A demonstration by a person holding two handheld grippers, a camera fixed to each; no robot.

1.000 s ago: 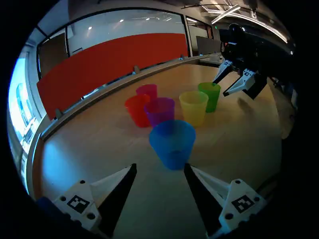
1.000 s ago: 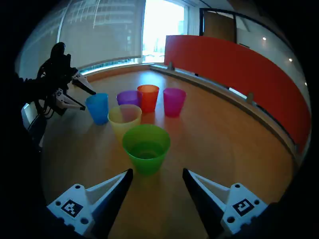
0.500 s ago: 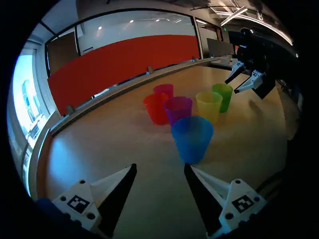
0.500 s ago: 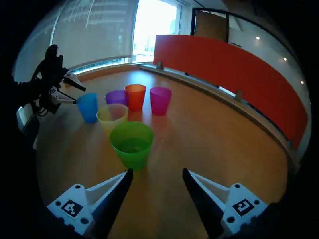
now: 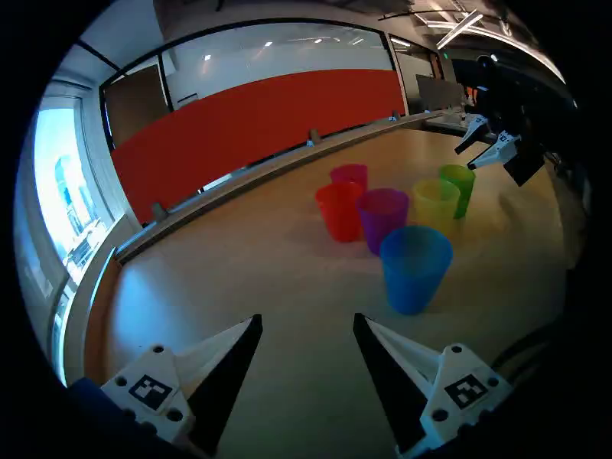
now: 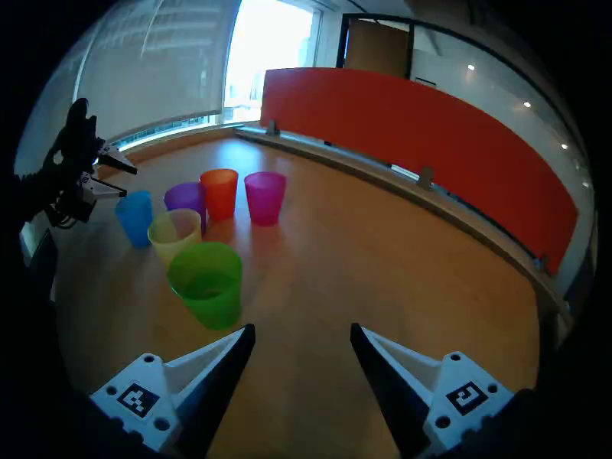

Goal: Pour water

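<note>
Several coloured plastic cups stand grouped on a wooden table (image 5: 252, 260). In the left gripper view the blue cup (image 5: 414, 268) is nearest, right of my open left gripper (image 5: 304, 325); behind it stand the purple cup (image 5: 382, 219), orange cup (image 5: 338, 212), magenta cup (image 5: 349, 177), yellow cup (image 5: 435, 203) and green cup (image 5: 458, 188). In the right gripper view the green cup (image 6: 206, 283), with a little water, sits just left of my open right gripper (image 6: 302, 329). The yellow cup (image 6: 176, 236), purple cup (image 6: 186, 202), orange cup (image 6: 219, 193), magenta cup (image 6: 265, 197) and blue cup (image 6: 135, 218) lie beyond.
A long red panel (image 5: 260, 126) runs behind the table's far edge (image 6: 398, 180). Bright windows (image 6: 264, 57) lie past it. The right gripper (image 5: 496, 145) hangs beyond the green cup in the left gripper view; the left gripper (image 6: 103, 176) hovers by the blue cup in the right gripper view.
Both grippers have swung away from the cups: the blue cup slid rightward in the left gripper view, the green cup leftward in the right gripper view. Both stayed open.
</note>
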